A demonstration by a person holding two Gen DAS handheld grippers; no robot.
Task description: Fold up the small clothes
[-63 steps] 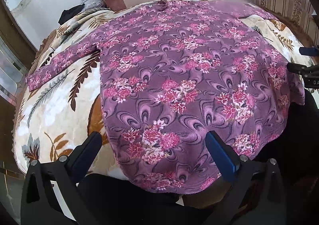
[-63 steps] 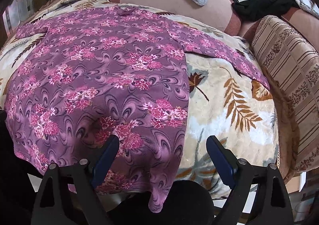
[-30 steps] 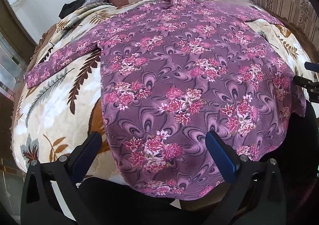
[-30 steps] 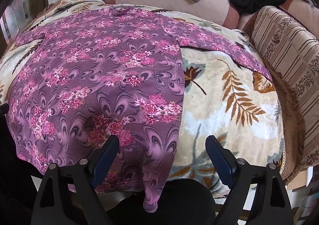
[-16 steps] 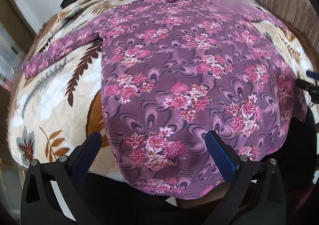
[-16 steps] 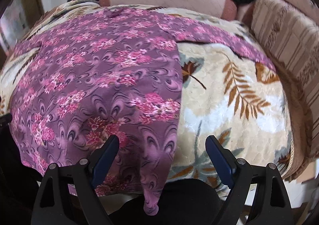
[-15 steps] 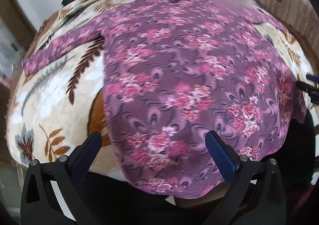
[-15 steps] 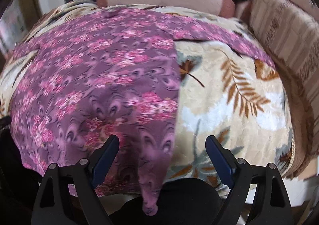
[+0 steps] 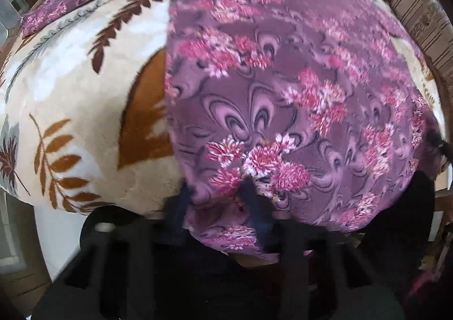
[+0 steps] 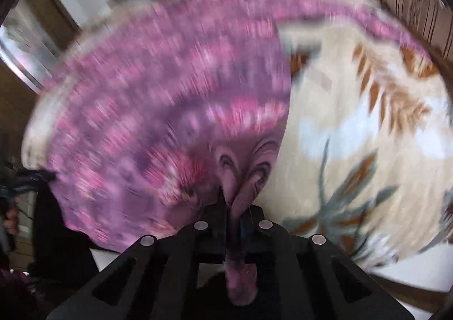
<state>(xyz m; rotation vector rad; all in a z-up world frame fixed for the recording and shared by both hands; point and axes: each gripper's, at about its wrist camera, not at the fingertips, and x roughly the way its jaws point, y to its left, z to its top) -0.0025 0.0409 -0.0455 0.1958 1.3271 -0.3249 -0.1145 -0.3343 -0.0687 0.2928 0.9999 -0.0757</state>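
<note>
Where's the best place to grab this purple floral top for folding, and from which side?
Grip the purple floral top by its hem, from the near bed edge: it lies flat, and only the hem hangs off the leaf-print blanket, free to pinch.

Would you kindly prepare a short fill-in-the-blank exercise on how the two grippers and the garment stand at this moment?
1. The floral top is mainly ____ in colour.
2. It lies spread on a leaf-patterned ____.
3. The right gripper is shut on the top's ____ edge.
4. The left gripper, its jaws closing, has the ____ between them.

Missing words: purple; blanket; bottom; top
</note>
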